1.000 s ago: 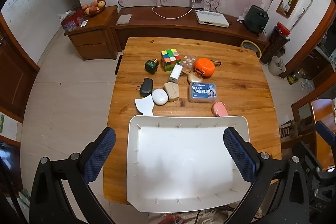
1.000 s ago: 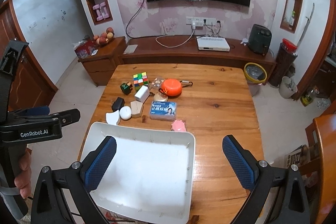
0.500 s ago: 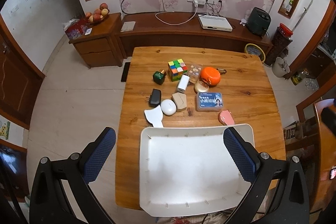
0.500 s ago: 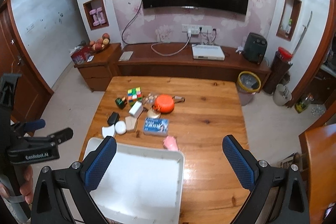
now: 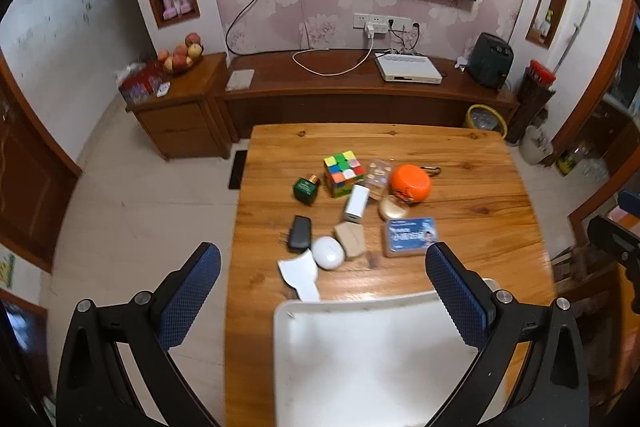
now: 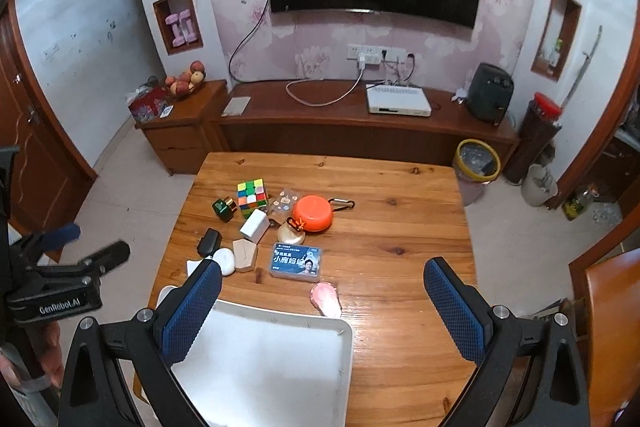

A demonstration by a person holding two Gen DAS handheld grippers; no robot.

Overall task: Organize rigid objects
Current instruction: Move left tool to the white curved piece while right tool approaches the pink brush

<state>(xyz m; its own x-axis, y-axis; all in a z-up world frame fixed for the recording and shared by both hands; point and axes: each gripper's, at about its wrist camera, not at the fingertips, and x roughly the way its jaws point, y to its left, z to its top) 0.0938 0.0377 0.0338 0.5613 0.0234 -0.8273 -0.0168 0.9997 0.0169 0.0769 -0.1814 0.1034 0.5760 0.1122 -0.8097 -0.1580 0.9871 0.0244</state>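
Observation:
A white tray (image 5: 360,359) lies at the near edge of the wooden table (image 5: 480,195); it also shows in the right wrist view (image 6: 264,367). Beyond it lie small objects: a Rubik's cube (image 5: 343,173), an orange round case (image 5: 410,183), a green bottle (image 5: 306,189), a white charger (image 5: 356,205), a black adapter (image 5: 300,233), a white oval case (image 5: 328,253), a blue box (image 5: 410,237) and a pink item (image 6: 326,299). My left gripper (image 5: 320,299) is open and empty, high above the tray's far-left corner. My right gripper (image 6: 322,311) is open and empty above the tray's right side.
A white curved piece (image 5: 300,273) lies by the tray's far-left corner. A beige box (image 5: 351,245) and gold disc (image 5: 393,207) sit among the objects. A TV cabinet (image 5: 360,91) stands behind the table, a yellow bin (image 6: 478,159) at back right. The left gripper's body (image 6: 60,287) shows at left.
Both grippers have risen and tilted up, so the tray and objects sit lower in view. The left gripper has shifted left of the tray. Both stay open and empty.

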